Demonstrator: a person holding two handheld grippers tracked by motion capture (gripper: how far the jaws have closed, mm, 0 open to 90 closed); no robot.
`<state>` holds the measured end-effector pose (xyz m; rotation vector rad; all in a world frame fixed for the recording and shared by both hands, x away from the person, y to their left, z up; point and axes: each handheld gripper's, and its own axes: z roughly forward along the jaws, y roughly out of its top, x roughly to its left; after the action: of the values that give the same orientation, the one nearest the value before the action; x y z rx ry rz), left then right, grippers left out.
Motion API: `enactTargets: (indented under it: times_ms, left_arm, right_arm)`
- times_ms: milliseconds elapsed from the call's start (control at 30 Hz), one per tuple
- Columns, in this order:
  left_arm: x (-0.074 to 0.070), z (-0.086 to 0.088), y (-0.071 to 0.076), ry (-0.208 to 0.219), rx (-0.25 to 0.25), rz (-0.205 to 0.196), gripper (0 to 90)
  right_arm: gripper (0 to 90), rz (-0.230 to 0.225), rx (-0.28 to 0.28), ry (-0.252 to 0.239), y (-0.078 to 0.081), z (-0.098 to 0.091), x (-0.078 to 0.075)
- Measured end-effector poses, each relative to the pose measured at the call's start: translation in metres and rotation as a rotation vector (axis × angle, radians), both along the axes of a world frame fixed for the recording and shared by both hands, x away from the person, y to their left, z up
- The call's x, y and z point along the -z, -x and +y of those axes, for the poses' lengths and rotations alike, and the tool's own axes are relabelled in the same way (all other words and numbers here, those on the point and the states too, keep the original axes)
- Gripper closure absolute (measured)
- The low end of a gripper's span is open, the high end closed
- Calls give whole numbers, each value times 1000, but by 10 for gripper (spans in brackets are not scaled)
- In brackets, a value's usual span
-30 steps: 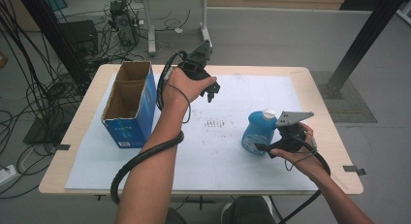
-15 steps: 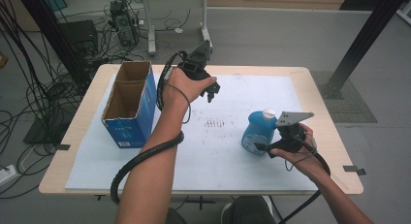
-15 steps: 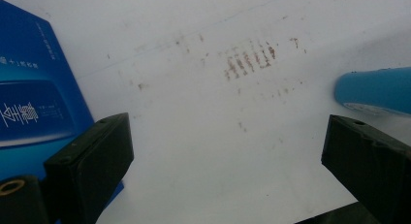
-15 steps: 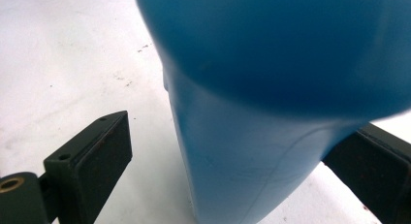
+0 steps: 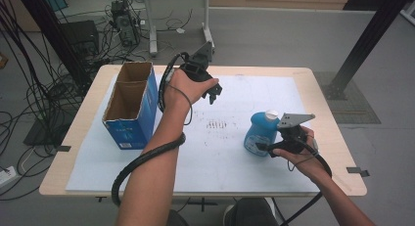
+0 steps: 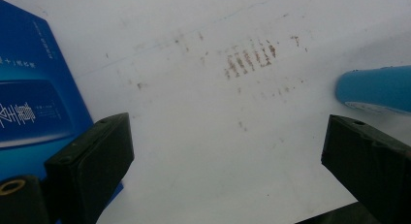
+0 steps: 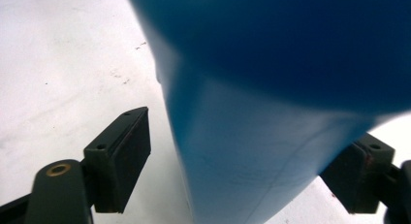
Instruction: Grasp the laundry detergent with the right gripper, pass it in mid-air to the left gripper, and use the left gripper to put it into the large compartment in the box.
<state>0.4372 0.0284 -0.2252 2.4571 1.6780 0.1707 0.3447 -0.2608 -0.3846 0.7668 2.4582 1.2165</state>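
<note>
Open tongs (image 6: 228,170) above white sheet (image 6: 203,117); blue box (image 6: 29,98) left, bottle (image 6: 378,88) right

One tabletop (image 5: 323,138) carries one white sheet (image 5: 230,157) that covers most of it. On that sheet stand one blue cardboard box (image 5: 128,133), open at the top, at the left, and one blue bottle (image 5: 258,133) with a white cap, at the right. There are two hand-held grippers: the left hand-held gripper (image 5: 212,94) near the far middle and the right hand-held gripper (image 5: 262,148) at the bottle. One patch of brownish marks (image 5: 215,124) lies between box and bottle.
</note>
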Motion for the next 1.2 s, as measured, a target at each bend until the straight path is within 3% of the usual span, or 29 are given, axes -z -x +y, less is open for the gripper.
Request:
enactTargets:
  times_ms: [400, 733, 1200]
  left_arm:
    - [-1, -1, 0, -3, 2, 5, 51]
    - [0, -1, 0, 0, 2, 1, 51]
    - [-3, -6, -1, 1, 12, -2, 51]
  right_arm:
    - [274, -10, -4, -1, -3, 1, 0]
    - [396, -24, -18, 7, -3, 3, 0]
    - [411, -27, -21, -2, -3, 2, 1]
